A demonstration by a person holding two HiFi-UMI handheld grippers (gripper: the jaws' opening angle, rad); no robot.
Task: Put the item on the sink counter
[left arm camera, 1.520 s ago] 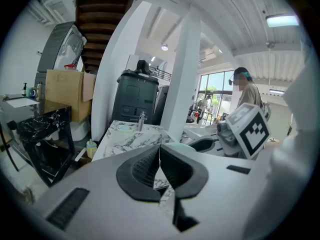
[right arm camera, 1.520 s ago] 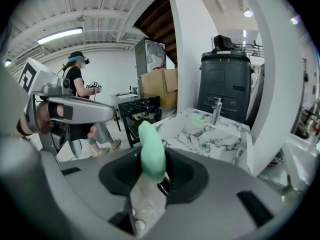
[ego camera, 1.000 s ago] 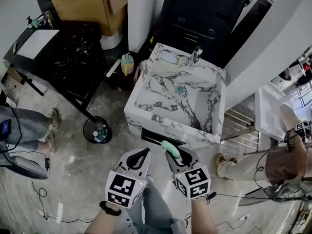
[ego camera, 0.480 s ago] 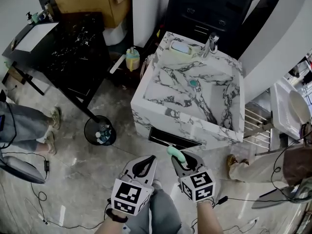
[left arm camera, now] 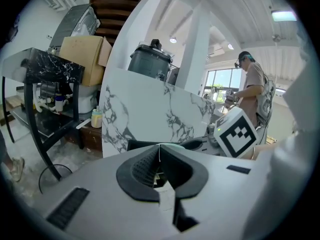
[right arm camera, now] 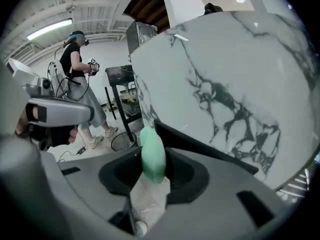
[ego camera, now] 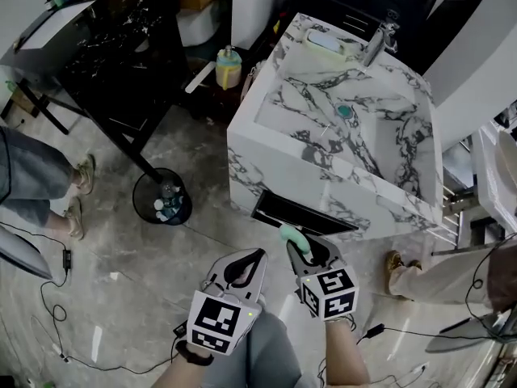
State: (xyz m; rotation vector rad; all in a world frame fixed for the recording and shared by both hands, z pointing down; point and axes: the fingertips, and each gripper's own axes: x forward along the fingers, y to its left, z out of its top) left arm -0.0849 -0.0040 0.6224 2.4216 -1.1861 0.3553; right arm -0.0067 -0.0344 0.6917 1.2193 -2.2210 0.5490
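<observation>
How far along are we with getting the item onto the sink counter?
Done: the right tool is clamped on the green item. In hand: it is held low, in front of the sink counter, not on it. Left: lift it on and release. The left tool is shut and empty.

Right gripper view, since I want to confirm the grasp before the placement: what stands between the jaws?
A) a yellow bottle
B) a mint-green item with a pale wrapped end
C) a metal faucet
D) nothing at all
B: the jaws of the right gripper are closed on the mint-green item, whose rounded green end sticks out ahead of them and whose pale wrapped end lies back between them.
</observation>
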